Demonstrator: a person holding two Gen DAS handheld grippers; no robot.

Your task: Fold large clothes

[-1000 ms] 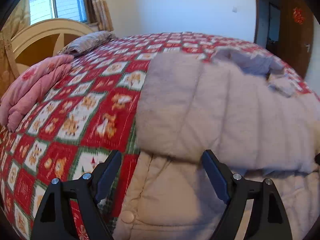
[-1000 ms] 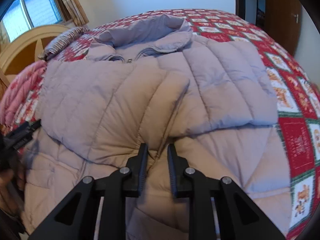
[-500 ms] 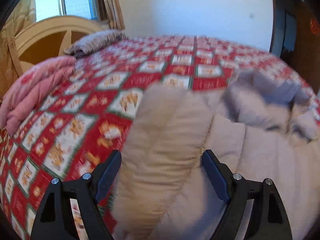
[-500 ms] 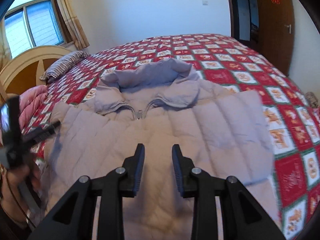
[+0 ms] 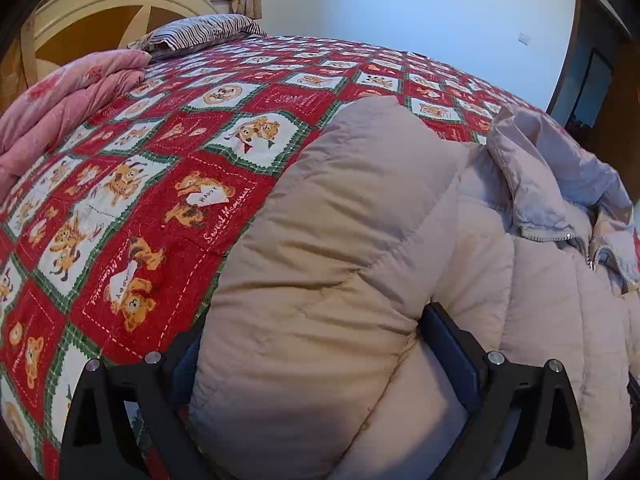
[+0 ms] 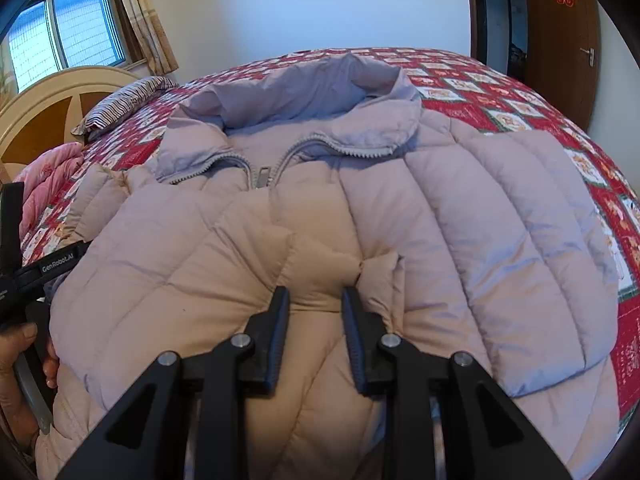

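Bedding fills both my views: a bed (image 5: pixel 248 92) with a cotton bedspread (image 5: pixel 168 184) in red and white squares edged with green zigzag, printed with teddy bears and looping script. On it lies the puffy down jacket (image 6: pixel 460 216), pale mauve-beige, quilted into soft ribbed channels, front up with its collar toward the far wall. Both sleeves look folded in across the chest. My left view shows the nearer one as a fat rounded roll (image 5: pixel 332 264) of matte, finely wrinkled fabric. The collar (image 6: pixel 312 92) stands crumpled and open, a metal-toothed zipper (image 6: pixel 262 176) meeting in a V beneath it.

At the head of the bed I see a curved cream wooden headboard (image 5: pixel 120 4), a folded pink quilt (image 5: pixel 68 100) with a faint pattern, and a flat striped pillow (image 5: pixel 200 30).

My left gripper (image 5: pixel 316 360) has its black fingers spread very wide and opening at this moment; the sleeve roll bulges between them, and I cannot tell whether the pads press on it. My right gripper (image 6: pixel 314 336) has its ribbed fingers partly apart, with a small pinched ridge of quilted fabric between the tips; I cannot tell whether they grip it. In my right view, a hand (image 6: pixel 20 364) holds the left gripper's handle at the jacket's edge.
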